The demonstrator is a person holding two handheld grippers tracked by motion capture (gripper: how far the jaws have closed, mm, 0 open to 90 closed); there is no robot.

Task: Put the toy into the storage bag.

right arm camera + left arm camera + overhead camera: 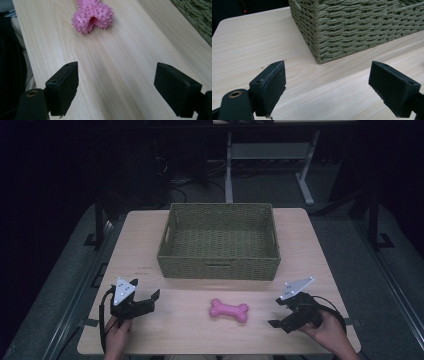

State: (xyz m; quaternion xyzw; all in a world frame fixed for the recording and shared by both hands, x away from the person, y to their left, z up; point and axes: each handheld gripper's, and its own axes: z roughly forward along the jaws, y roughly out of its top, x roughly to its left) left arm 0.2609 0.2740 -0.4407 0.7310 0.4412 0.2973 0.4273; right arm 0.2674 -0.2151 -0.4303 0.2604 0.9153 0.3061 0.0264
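A pink spiky bone-shaped toy point(229, 310) lies on the light wooden table point(190, 335), in front of a green woven basket point(219, 269). My left gripper point(145, 287) rests near the table's front left, open and holding nothing; in its own view the basket's corner point(318, 47) stands ahead of its open gripper point(327, 86). My right gripper point(276, 311) sits at the front right, open, its jaws pointing toward the toy. In the right gripper view the toy's knobbed end point(93, 17) lies ahead of the open gripper point(115, 87), apart from it.
The basket looks empty inside. Its woven edge point(197, 17) shows at the upper right of the right gripper view. The table's front edge point(200, 353) runs close to both hands. A desk frame point(265, 155) stands on the floor behind the table.
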